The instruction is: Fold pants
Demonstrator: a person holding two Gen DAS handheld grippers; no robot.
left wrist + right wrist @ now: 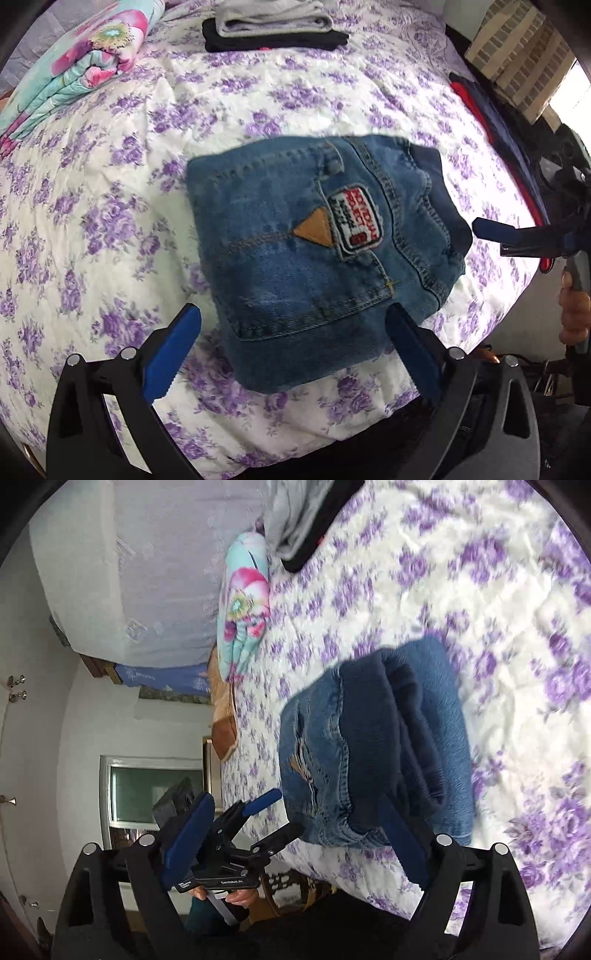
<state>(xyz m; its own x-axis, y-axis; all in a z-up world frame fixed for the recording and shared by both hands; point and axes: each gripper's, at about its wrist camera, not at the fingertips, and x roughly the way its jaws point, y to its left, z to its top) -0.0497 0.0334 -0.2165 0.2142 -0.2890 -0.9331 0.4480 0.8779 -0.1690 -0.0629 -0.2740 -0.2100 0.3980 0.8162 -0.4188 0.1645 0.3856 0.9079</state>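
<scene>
The blue jeans [317, 254] lie folded into a compact bundle on the floral bedspread [110, 177], back pocket and patch facing up. In the right wrist view the jeans [373, 738] show their layered folded edge with dark lining. My left gripper [291, 354] is open, its blue fingers straddling the bundle's near edge, holding nothing. It also shows in the right wrist view [277, 812], open, left of the jeans. My right gripper [295, 845] is open at the bundle's near corner, empty. From the left wrist view the right gripper [495, 236] sits just right of the jeans.
A stack of folded grey and black clothes [273, 29] lies at the far side of the bed. A folded floral blanket [70, 77] lies far left. Red and navy fabric [491, 122] lies along the bed's right edge. The bed's near edge is just below the grippers.
</scene>
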